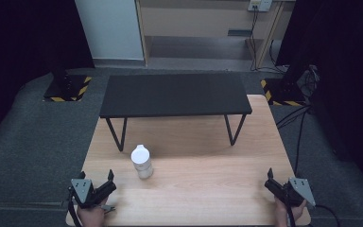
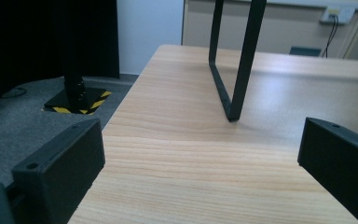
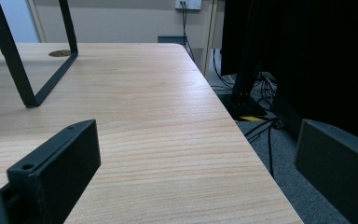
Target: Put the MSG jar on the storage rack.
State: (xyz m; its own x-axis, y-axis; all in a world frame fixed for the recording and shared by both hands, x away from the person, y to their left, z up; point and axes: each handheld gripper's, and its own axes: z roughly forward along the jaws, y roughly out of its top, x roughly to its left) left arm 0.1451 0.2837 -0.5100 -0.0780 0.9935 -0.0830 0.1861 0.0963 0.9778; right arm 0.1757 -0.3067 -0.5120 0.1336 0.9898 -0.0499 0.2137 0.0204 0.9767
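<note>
Grey carpet is surrounding a light wooden table (image 1: 203,189), and a low black bench (image 1: 175,94) is standing on its far half. From the high view, a white bottle (image 1: 142,161) is standing upright on the near left part, just beyond and to the right of the left gripper (image 1: 109,182); the right gripper (image 1: 270,179) is waiting well apart at the near right corner. The left hand is probably the nearer one for a grasp.

Left gripper view: the left gripper (image 2: 200,163) is holding nothing, its jaws wide apart over bare wood, with a bench leg (image 2: 237,60) ahead.

Right gripper view: the right gripper (image 3: 196,168) is equally wide and empty, sitting at the table's right edge.
</note>
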